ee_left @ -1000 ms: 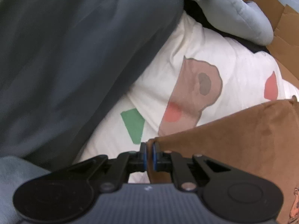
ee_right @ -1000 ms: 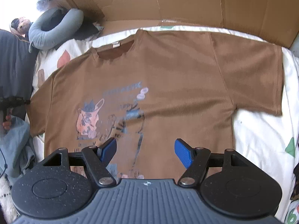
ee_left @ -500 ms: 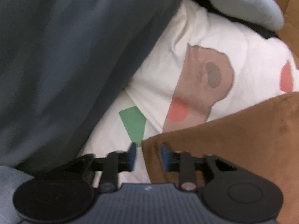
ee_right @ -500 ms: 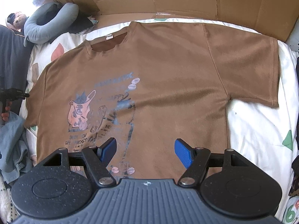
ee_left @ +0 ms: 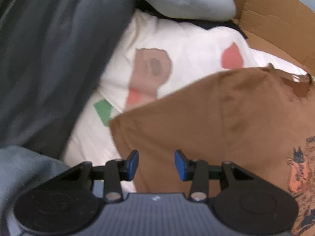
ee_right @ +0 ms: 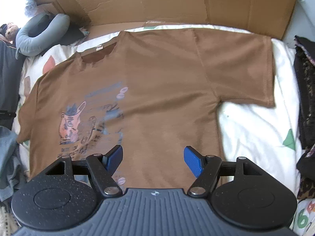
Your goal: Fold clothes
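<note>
Released since the earlier frame, the sleeve corner lies flat; the left gripper (ee_left: 156, 165) jaws stand parted and empty above it. Right gripper (ee_right: 152, 161) (also parted, empty) hovers over the brown T-shirt (ee_right: 167, 90), spread face-up on the white sheet (ee_right: 254, 129), ready for folding.
</note>
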Motion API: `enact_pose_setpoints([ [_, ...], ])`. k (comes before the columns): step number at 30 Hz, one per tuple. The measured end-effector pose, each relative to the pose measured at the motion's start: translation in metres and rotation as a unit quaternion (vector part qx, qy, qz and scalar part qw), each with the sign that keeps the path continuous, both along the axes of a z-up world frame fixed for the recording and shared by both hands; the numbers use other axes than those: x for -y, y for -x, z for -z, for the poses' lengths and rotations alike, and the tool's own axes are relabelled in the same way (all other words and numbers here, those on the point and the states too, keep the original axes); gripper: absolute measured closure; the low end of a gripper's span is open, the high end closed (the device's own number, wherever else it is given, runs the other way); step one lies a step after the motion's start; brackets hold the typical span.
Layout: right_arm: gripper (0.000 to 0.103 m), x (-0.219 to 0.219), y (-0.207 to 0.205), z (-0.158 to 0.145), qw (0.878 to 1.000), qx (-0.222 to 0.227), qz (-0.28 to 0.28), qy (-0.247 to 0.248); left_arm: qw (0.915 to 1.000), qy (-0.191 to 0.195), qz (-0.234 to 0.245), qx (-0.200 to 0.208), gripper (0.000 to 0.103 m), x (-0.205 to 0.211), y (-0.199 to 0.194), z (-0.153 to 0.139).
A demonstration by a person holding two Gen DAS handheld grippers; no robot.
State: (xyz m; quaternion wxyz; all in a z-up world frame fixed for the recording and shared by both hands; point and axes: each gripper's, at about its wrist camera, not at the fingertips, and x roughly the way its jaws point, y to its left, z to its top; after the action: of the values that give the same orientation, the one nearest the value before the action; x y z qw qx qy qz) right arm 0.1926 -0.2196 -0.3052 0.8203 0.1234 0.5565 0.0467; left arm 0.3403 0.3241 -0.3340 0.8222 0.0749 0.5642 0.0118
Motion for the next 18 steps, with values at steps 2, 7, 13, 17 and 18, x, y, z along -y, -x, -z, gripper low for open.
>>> enact_pose_setpoints([
  [2,0.029,0.001,0.000,0.002,1.000,-0.001,0.003,0.006,0.9999,0.008,-0.007,0.000,0.059,0.007,0.003,0.004],
  [7,0.029,0.006,0.002,0.009,1.000,-0.007,0.010,0.015,0.9998,0.016,-0.003,-0.006,0.054,0.022,0.010,0.022],
  [13,0.029,0.016,0.004,0.007,0.999,-0.003,0.027,0.023,0.9985,0.005,-0.035,-0.041,0.055,0.016,0.026,0.051],
  [17,0.029,0.024,0.005,-0.003,0.999,0.005,0.032,0.040,0.9970,-0.010,-0.054,-0.054,0.053,0.009,0.035,0.060],
  [18,0.029,0.026,0.005,-0.007,0.999,0.008,0.032,0.043,0.9969,-0.015,-0.059,-0.050,0.053,0.009,0.037,0.058],
])
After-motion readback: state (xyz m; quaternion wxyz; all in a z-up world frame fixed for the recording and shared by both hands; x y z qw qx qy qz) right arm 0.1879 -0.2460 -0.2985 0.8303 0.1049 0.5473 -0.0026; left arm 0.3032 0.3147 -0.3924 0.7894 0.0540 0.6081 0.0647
